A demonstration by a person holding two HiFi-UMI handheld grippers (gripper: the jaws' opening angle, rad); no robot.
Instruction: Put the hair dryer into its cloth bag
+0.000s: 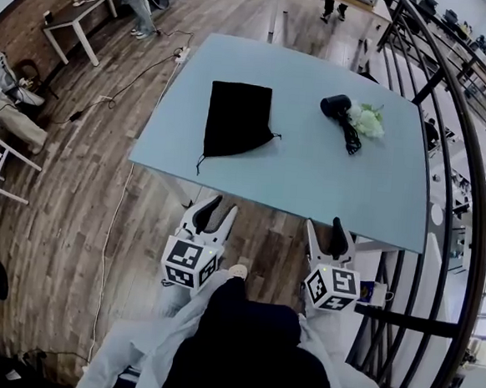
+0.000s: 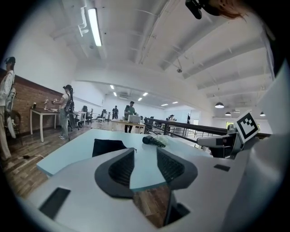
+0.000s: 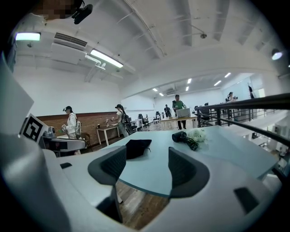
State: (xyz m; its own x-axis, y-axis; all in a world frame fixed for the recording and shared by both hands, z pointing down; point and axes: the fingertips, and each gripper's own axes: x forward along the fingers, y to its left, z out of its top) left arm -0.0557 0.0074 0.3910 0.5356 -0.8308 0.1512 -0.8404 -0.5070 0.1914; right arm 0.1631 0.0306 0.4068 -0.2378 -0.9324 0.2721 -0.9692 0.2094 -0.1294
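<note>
A black cloth bag (image 1: 236, 117) lies flat on the left half of the light blue table (image 1: 311, 182). The black hair dryer (image 1: 337, 107) lies at the table's far right, its cord (image 1: 350, 140) trailing toward me. Both grippers hover short of the table's near edge, over the wooden floor. My left gripper (image 1: 222, 208) is open and empty, as is my right gripper (image 1: 326, 231). The left gripper view shows the bag (image 2: 108, 147) and dryer (image 2: 148, 140) beyond the open jaws. In the right gripper view, the bag (image 3: 137, 147) and dryer (image 3: 180, 136) lie past its spread jaws.
A white-green bunch (image 1: 368, 121) rests against the dryer. A black metal railing (image 1: 446, 163) curves along the table's right side. A cable (image 1: 111, 220) runs over the floor at left. Several people (image 3: 70, 122) and tables (image 1: 77, 17) stand farther off.
</note>
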